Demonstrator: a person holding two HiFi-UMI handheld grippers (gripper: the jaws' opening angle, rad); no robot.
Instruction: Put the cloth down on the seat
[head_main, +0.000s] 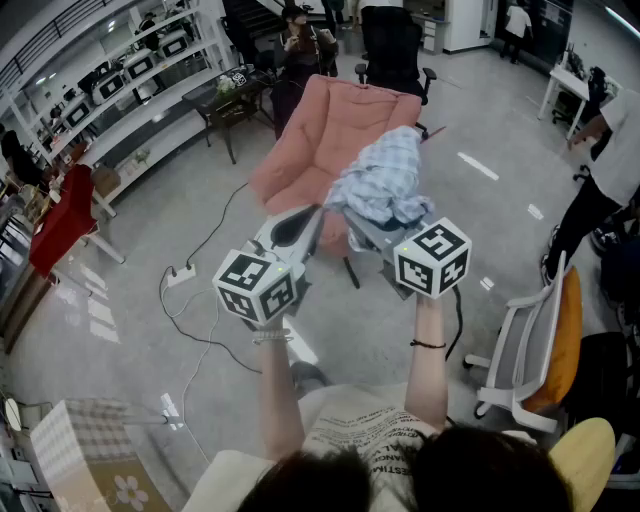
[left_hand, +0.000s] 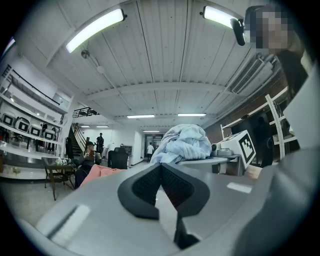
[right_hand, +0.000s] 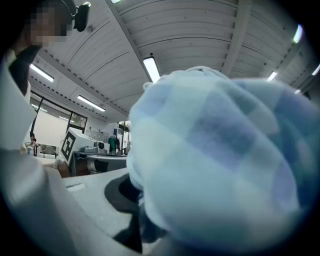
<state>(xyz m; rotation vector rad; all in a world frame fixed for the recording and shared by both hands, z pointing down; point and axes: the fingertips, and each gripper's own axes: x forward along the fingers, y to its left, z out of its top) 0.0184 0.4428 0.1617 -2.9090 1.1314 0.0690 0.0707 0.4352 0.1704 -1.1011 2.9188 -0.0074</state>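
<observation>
Grey floor (head_main: 150, 215) below us, pink armchair (head_main: 340, 125) standing on it ahead, white power strip (head_main: 181, 275) and cable (head_main: 222, 222) lying left of it

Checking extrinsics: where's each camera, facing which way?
Head view: on the head, steeply down; both forearms, left gripper, right gripper, pink chair.
Left gripper view: on left gripper, level along its shut jaws.
Right gripper view: on right gripper; cloth in its jaws fills it.
Shared: all three show the cloth; each gripper view shows the other's marker cube.

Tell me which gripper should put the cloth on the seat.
Right. The right gripper already grips the bunched cloth, close to the pink seat. The left gripper is shut and empty beside it.
</observation>
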